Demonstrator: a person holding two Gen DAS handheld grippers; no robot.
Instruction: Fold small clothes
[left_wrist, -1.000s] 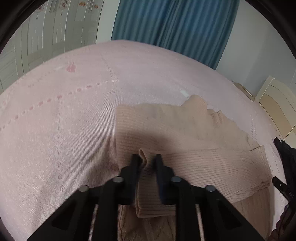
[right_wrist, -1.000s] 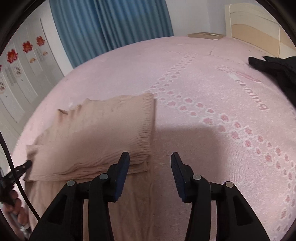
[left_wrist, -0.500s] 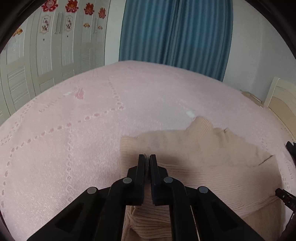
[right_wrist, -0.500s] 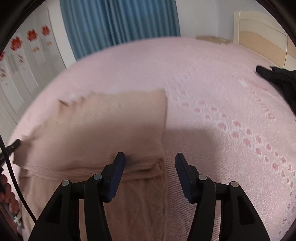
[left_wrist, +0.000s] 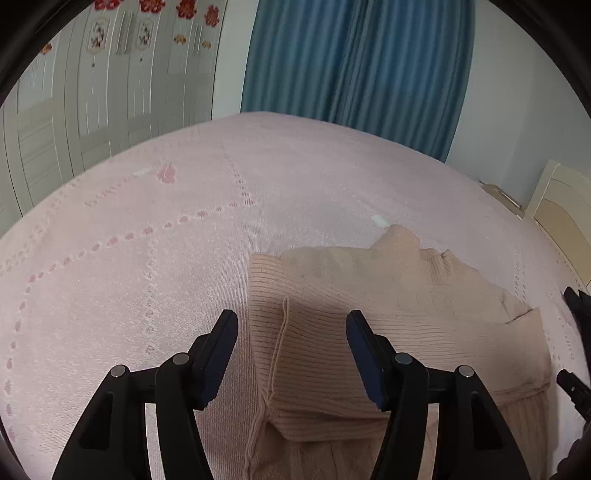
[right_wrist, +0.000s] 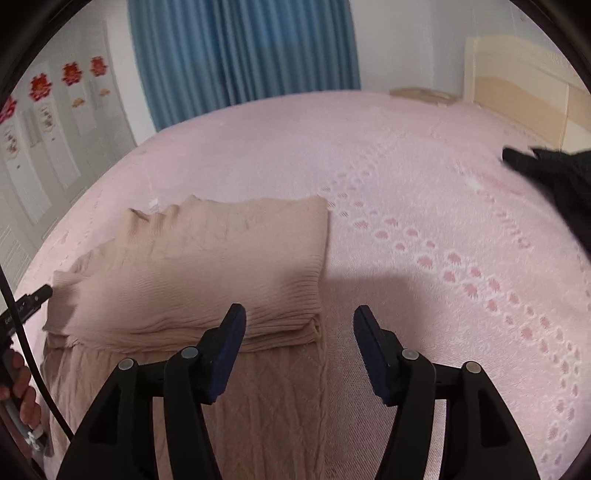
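While the beige sweater (right_wrist: 207, 266) lies on the pink bed (right_wrist: 406, 177) with its top part folded over, we judge more folds remain. Our left gripper (left_wrist: 291, 345) and right gripper (right_wrist: 299, 345) hover spread wide, grasping nothing.

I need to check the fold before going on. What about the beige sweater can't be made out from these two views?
- Beige sweater, left wrist view: near hem cut off by the bottom edge, behind the left gripper fingers.
- Right wrist view: lower part hidden behind the right gripper.
- Black garment: cut by the right edge.
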